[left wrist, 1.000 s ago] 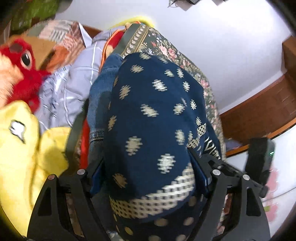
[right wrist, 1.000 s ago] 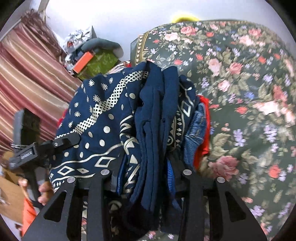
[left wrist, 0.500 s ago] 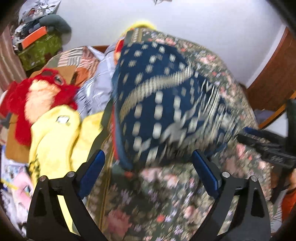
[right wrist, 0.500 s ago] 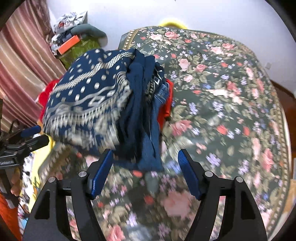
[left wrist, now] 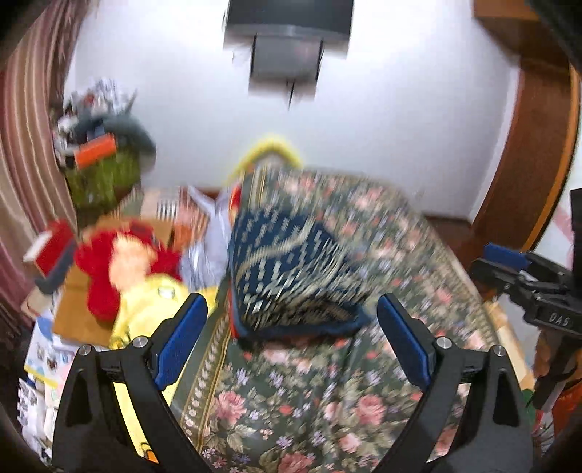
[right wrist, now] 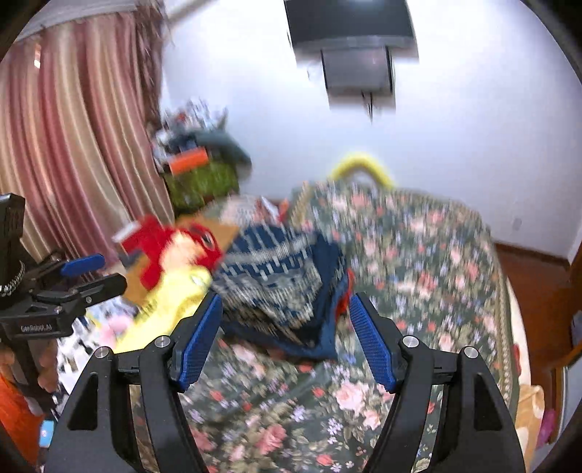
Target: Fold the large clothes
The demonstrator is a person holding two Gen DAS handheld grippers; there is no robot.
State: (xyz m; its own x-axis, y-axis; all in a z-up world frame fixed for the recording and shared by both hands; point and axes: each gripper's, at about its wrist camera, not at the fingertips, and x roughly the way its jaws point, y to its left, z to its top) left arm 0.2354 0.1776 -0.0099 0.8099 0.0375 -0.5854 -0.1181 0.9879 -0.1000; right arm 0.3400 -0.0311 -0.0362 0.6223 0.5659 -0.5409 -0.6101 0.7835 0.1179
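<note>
A folded navy garment with a cream pattern [left wrist: 291, 276] lies on top of a small stack of clothes on the floral bedspread [left wrist: 327, 407]. It also shows in the right wrist view [right wrist: 280, 283], with denim and red cloth showing at the stack's edge. My left gripper [left wrist: 293, 338] is open and empty, a short way back from the stack. My right gripper [right wrist: 285, 338] is open and empty, also back from it. The right gripper shows at the right edge of the left wrist view [left wrist: 523, 276], and the left gripper shows at the left of the right wrist view [right wrist: 72, 280]. Both views are blurred.
A red plush toy [left wrist: 116, 262] and a yellow one [left wrist: 152, 309] lie left of the bed among boxes and papers. A striped curtain [right wrist: 72, 152] hangs at left. A dark wall-mounted screen [left wrist: 287, 32] is above. A wooden door frame [left wrist: 538, 152] stands at right.
Both grippers opened, let go of the navy garment on the stack, and pulled back and up away from it. The views now take in the wall and the room.
</note>
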